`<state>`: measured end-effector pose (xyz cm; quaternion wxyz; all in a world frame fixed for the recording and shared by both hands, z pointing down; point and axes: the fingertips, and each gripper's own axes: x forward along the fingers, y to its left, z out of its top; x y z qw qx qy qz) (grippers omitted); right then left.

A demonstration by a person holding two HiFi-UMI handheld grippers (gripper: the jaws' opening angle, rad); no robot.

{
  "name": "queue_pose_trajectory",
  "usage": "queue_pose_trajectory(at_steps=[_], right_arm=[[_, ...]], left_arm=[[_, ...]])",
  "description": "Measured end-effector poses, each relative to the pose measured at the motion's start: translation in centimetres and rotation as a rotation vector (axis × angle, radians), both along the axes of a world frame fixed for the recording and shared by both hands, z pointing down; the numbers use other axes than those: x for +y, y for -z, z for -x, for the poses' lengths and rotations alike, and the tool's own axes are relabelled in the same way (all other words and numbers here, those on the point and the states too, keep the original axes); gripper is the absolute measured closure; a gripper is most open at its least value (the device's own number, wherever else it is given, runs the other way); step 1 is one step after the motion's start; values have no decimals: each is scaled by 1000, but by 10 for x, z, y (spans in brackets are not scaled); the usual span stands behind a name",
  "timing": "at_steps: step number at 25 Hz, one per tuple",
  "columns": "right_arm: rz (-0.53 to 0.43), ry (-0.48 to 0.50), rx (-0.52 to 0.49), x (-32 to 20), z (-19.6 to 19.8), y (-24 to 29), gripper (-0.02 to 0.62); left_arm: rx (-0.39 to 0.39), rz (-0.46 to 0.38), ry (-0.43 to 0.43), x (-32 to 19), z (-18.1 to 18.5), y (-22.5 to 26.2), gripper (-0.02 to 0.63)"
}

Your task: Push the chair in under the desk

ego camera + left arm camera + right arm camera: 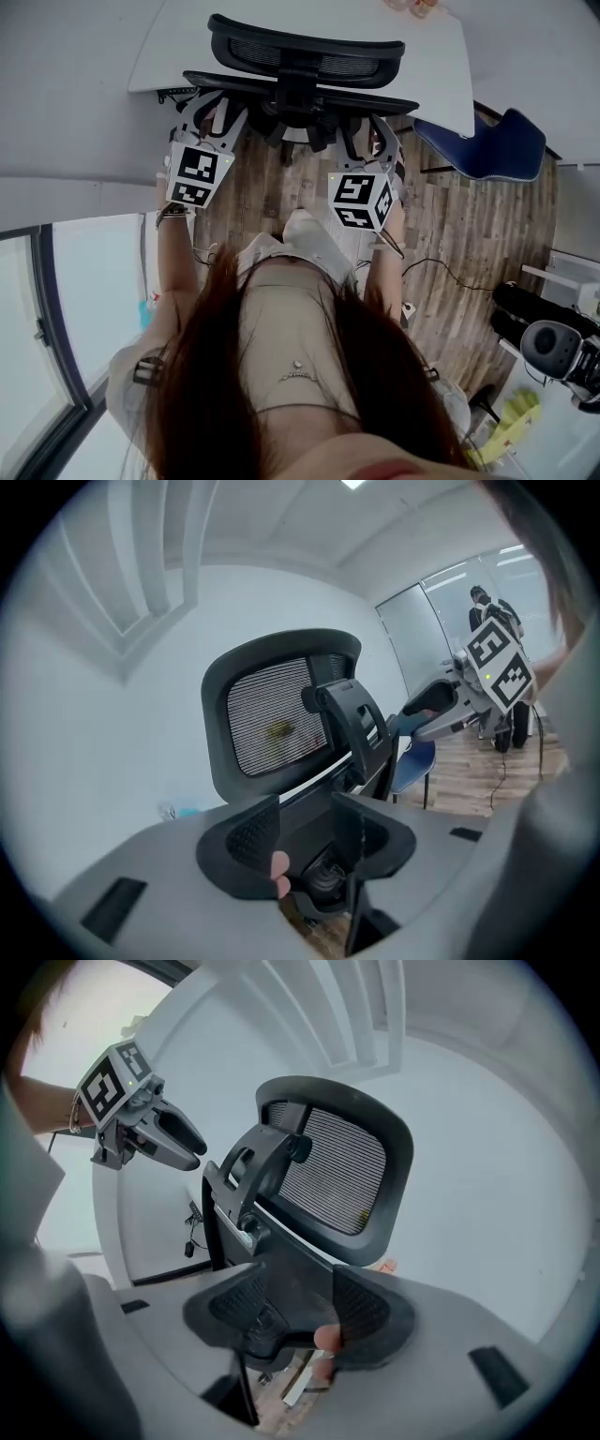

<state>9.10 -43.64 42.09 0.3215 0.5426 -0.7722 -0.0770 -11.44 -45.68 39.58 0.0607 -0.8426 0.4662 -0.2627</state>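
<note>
The jaws of the left gripper (307,841) stand apart, with the top rim of the backrest (244,86) running between the pads. Neither pad can be seen pressing on it. The right gripper (295,1309) is in the same state near the rim's other end, its jaws wide and only straddling the edge. That loose hold is probably the first weak spot: a forward shove could let the jaws ride up and slip over the rim. The gripper tips would then jab into the mesh instead of driving the chair (300,70). With one gripper at each end, an uneven push would likely swivel the back instead of rolling the base straight, leaving the seat skewed against the desk. The chair stands right at the white tabletop (178,47). From the head view its headrest (305,47) overlaps the tabletop's edge, and how far the seat is already under cannot be made out. If the back or any part at that height meets the edge, the chair may stop short or jolt the desk. In the right gripper view a cable (192,1227) hangs beneath the desk, where a wheel might catch it. The blue chair (497,145) stands near on the right on the wooden floor (469,225), so a sideways drift might bump it.
</note>
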Motion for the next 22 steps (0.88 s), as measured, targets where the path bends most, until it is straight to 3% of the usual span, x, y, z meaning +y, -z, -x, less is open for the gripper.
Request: queue_pose_trajectory(at_steps=[9,22], right_arm=[[-15,-35,-44,37,9,14,379],[-60,-76,-21,100,34,28,435]], left_arm=[[42,-28,-8,42,-1,14,502],[92,-60,-40,105,8,23,565]])
